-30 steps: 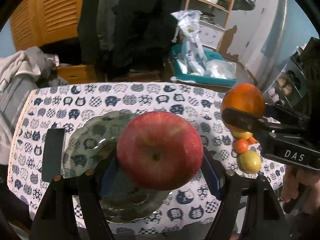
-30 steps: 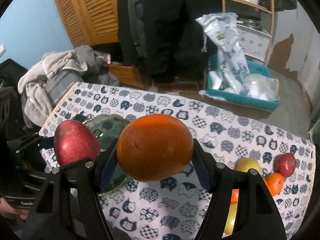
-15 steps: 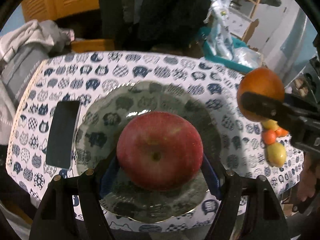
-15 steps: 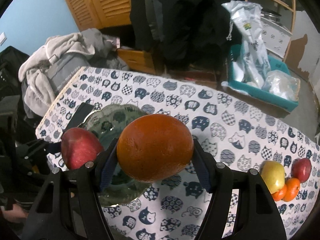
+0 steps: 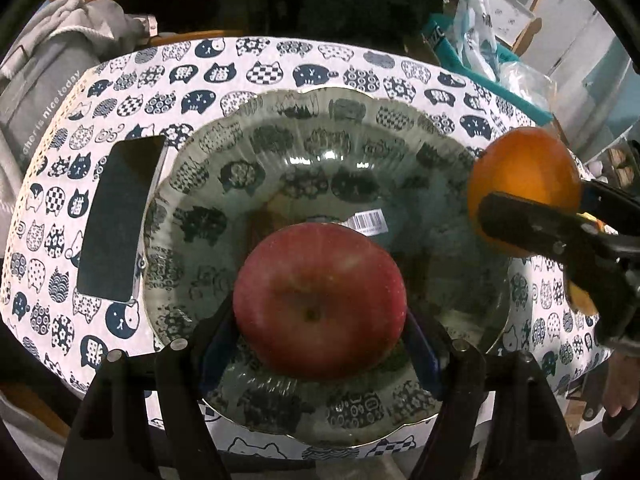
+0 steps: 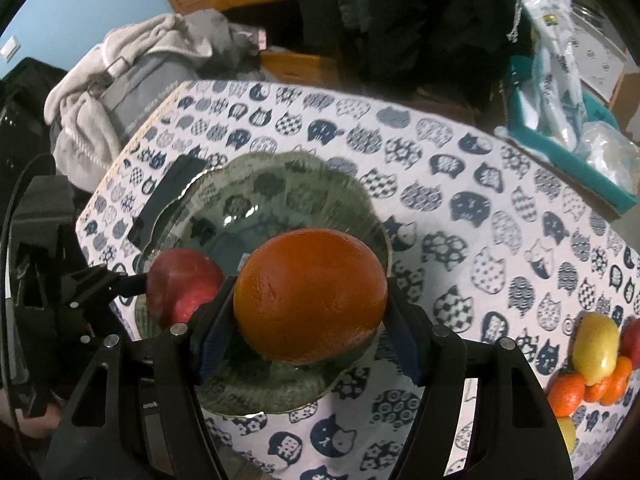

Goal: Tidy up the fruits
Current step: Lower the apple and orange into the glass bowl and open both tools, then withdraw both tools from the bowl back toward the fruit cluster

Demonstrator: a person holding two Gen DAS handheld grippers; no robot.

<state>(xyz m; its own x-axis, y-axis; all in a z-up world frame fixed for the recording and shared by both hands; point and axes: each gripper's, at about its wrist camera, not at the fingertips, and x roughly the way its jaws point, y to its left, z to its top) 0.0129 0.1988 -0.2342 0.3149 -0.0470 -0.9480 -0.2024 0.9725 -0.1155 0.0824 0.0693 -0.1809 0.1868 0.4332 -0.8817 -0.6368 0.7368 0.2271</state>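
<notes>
My left gripper point(image 5: 320, 320) is shut on a red apple point(image 5: 320, 298) and holds it low over the middle of a clear glass plate point(image 5: 280, 152). My right gripper point(image 6: 310, 320) is shut on a big orange point(image 6: 310, 296) above the plate's right rim point(image 6: 360, 204). The orange also shows in the left wrist view point(image 5: 524, 176), and the apple in the right wrist view point(image 6: 182, 280). Several loose fruits lie at the table's right end: a yellow-green apple point(image 6: 596, 346), small oranges point(image 6: 566, 394) and a red apple point(image 6: 632, 336).
A dark phone point(image 5: 118, 216) lies flat just left of the plate on the cat-print tablecloth point(image 5: 280, 68). Grey clothes point(image 6: 120, 92) are heaped past the table's left edge. A teal bin point(image 6: 568, 152) with plastic bags stands behind the table.
Both grippers have come down and forward over the plate with their fruit. The plate looks much larger in both views. Both stay shut on their fruit.
</notes>
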